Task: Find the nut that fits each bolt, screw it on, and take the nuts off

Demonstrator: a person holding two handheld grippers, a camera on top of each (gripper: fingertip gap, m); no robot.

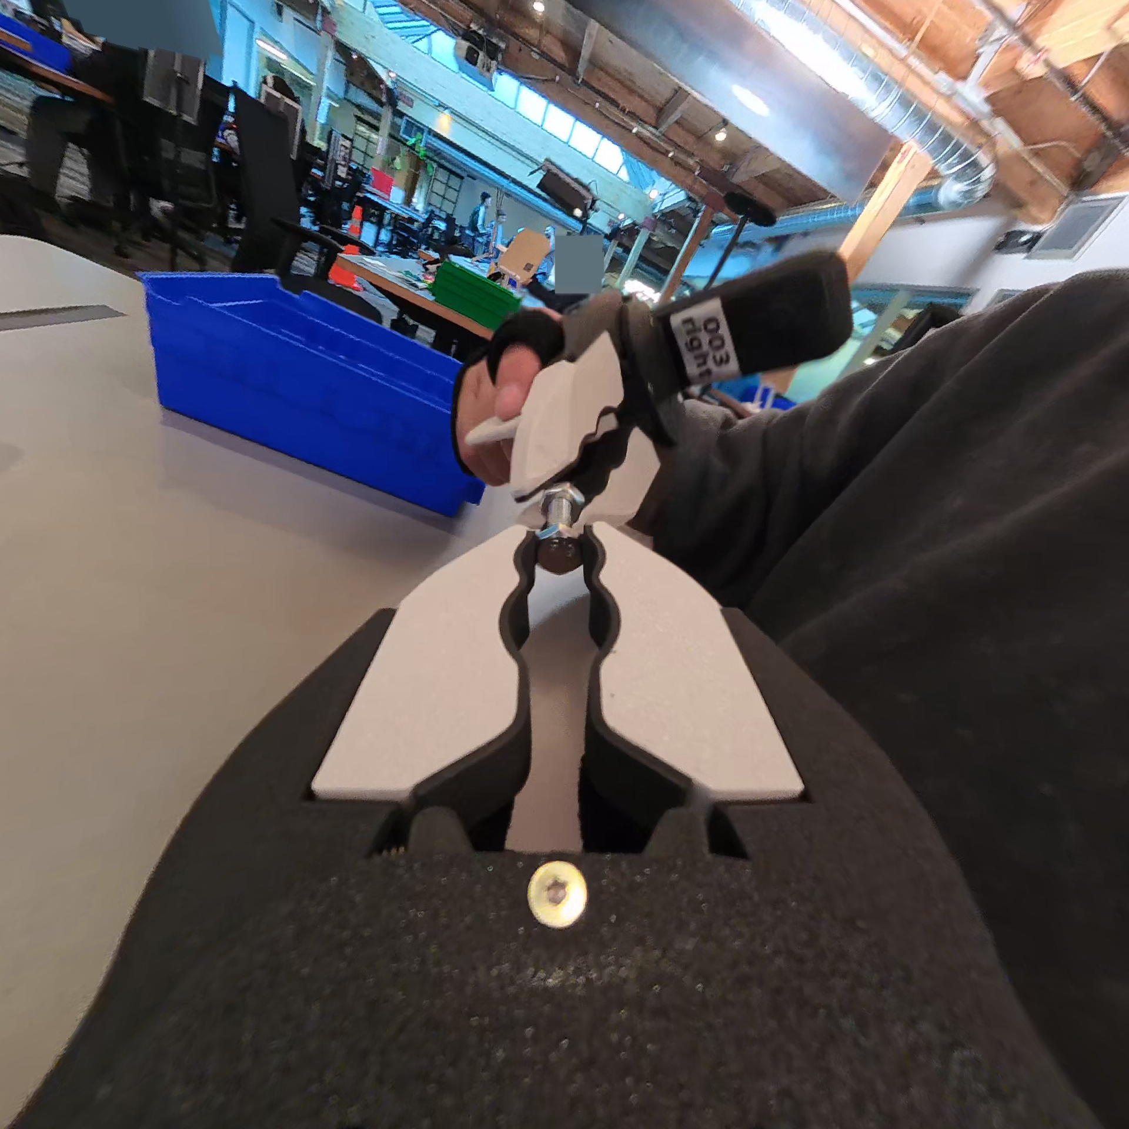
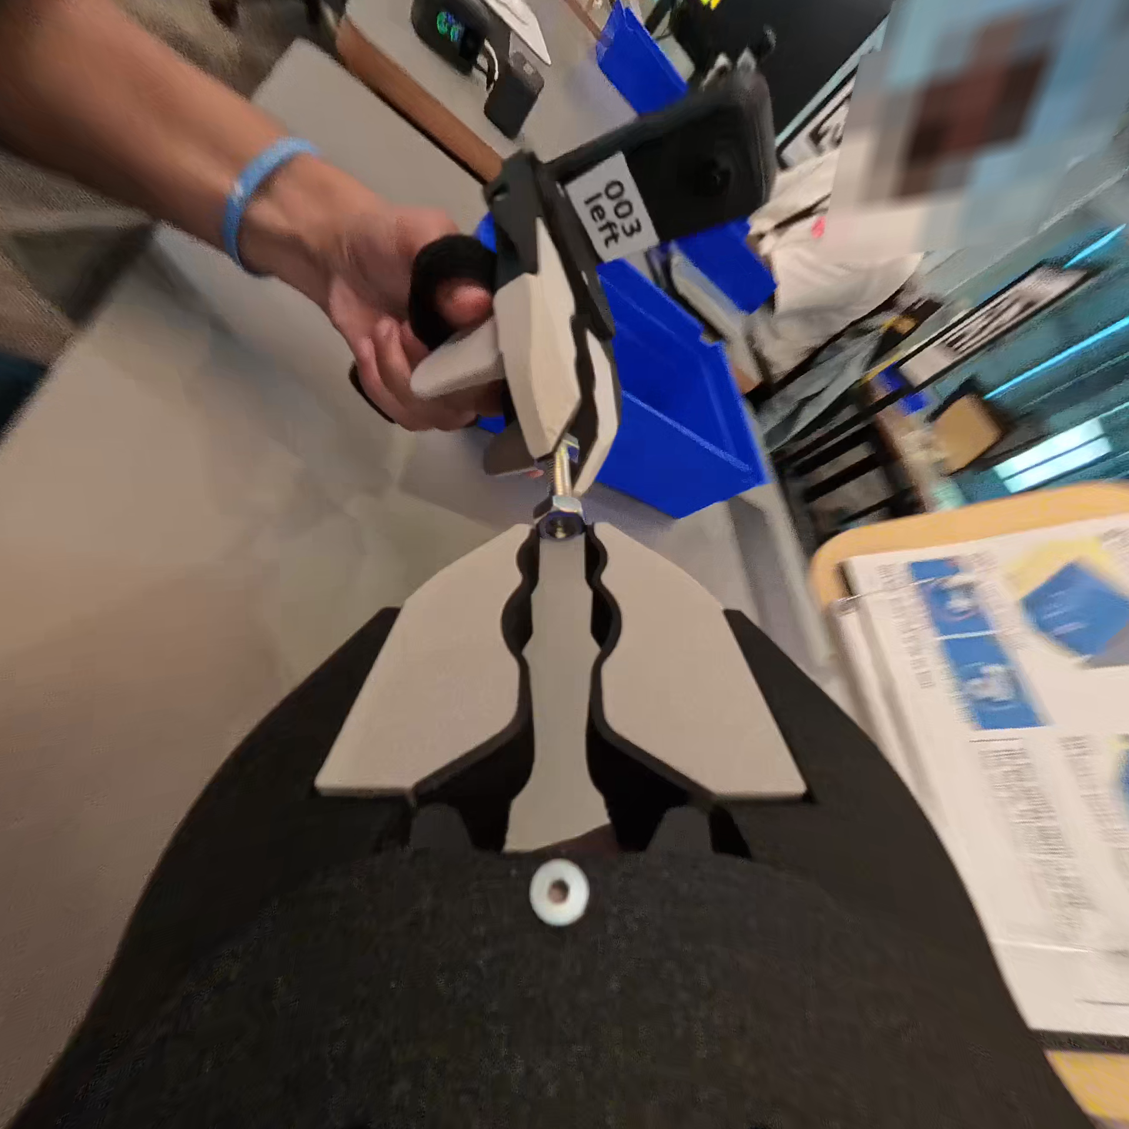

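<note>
One silver threaded steel bolt was held in the air between the grippers. The left gripper pinched its dark round head; the right gripper pinched the one silver hex nut on the shank. Small, rigid, slick metal, probably light: best gripped on the nut's flats. Blue plastic bin sat behind on the grey table.

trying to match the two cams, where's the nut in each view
Left wrist view: the nut sits just above centre, far along the bolt, clamped by the right hand-held gripper.
Right wrist view: the nut sits just above centre, at this hand-held gripper's own fingertips, with the bolt running up to the left hand-held gripper.
Shared landmark: the blue bin behind the grippers.
</note>
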